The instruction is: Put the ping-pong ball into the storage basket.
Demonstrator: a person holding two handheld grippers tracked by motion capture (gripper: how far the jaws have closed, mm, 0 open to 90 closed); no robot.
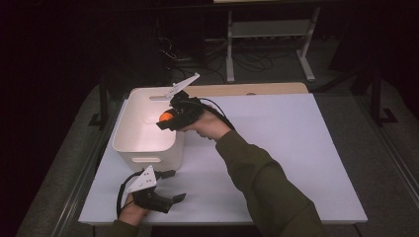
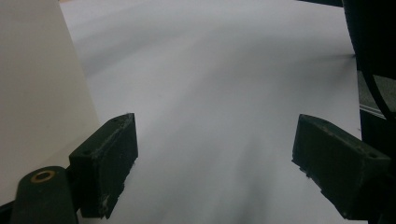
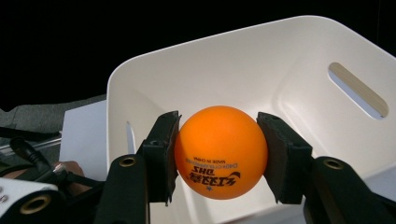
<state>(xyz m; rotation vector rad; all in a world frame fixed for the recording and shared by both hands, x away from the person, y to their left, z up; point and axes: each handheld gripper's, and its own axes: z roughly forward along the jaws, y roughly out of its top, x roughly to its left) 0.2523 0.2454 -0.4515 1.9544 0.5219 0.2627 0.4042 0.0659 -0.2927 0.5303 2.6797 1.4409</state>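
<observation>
One smooth orange ball (image 3: pixel 220 152), printed lettering, clenched in the right gripper (image 3: pixel 219 154) above one glossy white plastic bin (image 3: pixel 299 84). Left gripper (image 2: pixel 215 163) released, jaws wide over matte white table (image 2: pixel 224 84).

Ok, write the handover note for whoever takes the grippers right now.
Right gripper: shut on the orange ball, held over the open white bin.
Left gripper: open, holding nothing, low over the white table just in front of the bin.
Done: ball picked up and carried to the bin.
Left: open the right jaws, probably to drop the ball in, then draw the hand back.
</observation>
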